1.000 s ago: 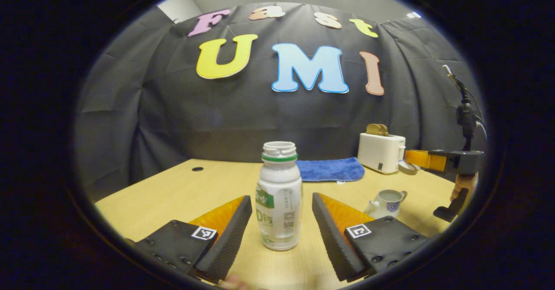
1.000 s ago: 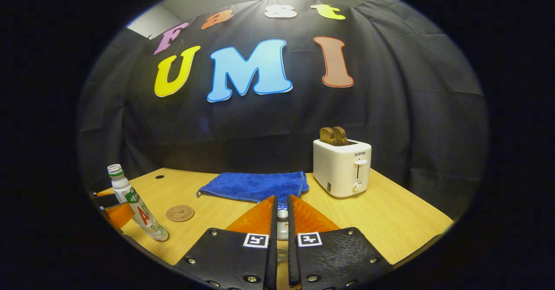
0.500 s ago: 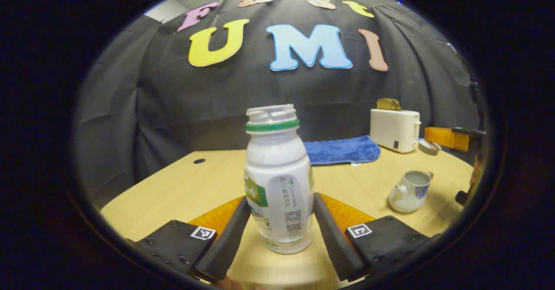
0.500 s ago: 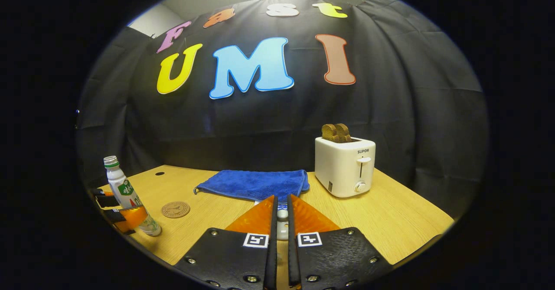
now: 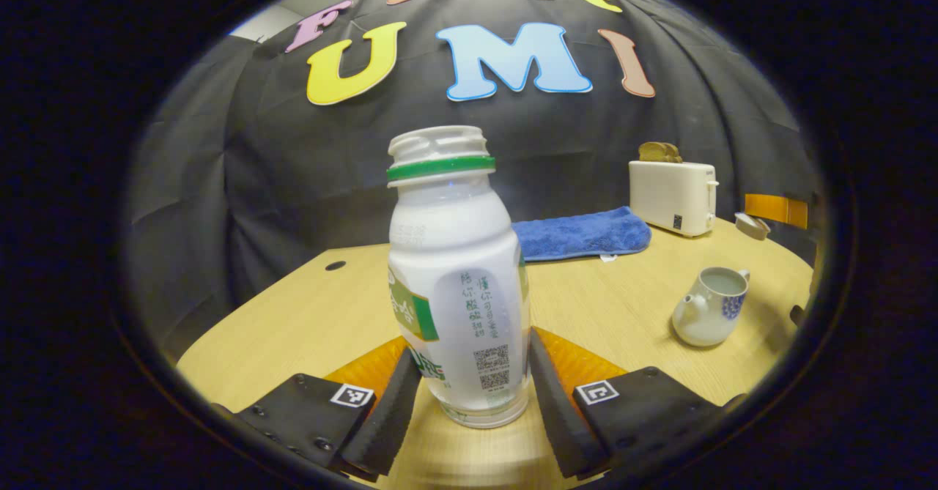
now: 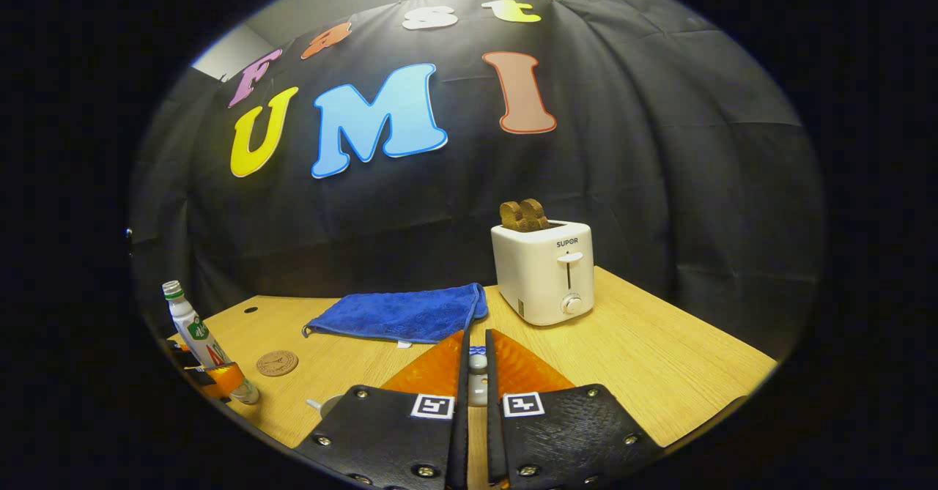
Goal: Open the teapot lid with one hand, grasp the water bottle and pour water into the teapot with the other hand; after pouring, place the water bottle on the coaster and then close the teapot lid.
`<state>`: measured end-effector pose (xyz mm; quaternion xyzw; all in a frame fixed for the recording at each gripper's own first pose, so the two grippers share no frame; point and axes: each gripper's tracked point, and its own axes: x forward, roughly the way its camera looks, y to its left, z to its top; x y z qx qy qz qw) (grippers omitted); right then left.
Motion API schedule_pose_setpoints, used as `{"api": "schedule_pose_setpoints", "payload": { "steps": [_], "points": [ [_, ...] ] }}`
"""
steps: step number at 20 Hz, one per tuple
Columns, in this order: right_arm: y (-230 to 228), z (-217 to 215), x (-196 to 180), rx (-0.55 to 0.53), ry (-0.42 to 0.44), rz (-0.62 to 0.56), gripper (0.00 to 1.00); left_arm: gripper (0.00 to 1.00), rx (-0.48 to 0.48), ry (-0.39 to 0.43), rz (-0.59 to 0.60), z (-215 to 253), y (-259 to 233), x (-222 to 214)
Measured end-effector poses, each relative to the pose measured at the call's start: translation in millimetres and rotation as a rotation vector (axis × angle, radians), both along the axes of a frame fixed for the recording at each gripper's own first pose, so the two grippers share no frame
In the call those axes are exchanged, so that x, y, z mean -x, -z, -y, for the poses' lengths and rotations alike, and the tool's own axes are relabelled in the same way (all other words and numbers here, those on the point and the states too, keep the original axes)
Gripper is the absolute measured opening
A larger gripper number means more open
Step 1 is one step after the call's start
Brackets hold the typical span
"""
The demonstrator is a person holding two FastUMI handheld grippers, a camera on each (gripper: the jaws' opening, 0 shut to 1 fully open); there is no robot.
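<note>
The left gripper (image 5: 469, 409) is pinching the open bottle (image 5: 458, 285) near its base, lifted off the table (image 5: 308, 314). The right gripper (image 6: 475, 373) is nearly closed on the teapot lid (image 6: 477, 362). The uncovered teapot (image 5: 709, 307) is standing right, open table between. Beyond are lying a blue towel (image 6: 399, 313), toaster (image 6: 544, 272), coaster (image 6: 277, 362).

Black screwed gripper bodies (image 6: 476, 431) with square tag markers, ridged wedge fingers (image 5: 385, 417).
</note>
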<state>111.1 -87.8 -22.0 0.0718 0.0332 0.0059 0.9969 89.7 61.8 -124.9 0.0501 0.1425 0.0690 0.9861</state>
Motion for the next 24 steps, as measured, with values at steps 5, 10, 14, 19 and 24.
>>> {"api": "schedule_pose_setpoints", "payload": {
  "steps": [5,10,14,19,24],
  "points": [
    [5.8,11.3,-3.6,-0.037,0.017,-0.014,0.1,0.82,-0.019,0.011,-0.009,6.1,-0.4,-1.6],
    [8.8,19.0,-4.2,-0.064,0.026,-0.021,0.1,0.84,-0.204,0.025,-0.014,12.7,-14.4,-2.4],
    [9.7,24.5,-5.1,-0.091,0.033,-0.026,0.1,0.87,-0.469,0.041,0.024,22.8,-42.2,-0.1],
    [9.2,30.9,-5.6,-0.11,0.04,-0.021,0.1,0.87,-0.718,0.091,0.041,45.8,-51.5,-3.5],
    [10.7,38.1,-6.3,-0.144,0.048,-0.03,0.1,0.87,-0.961,0.112,0.034,58.4,-62.5,-11.2]
  ]
}}
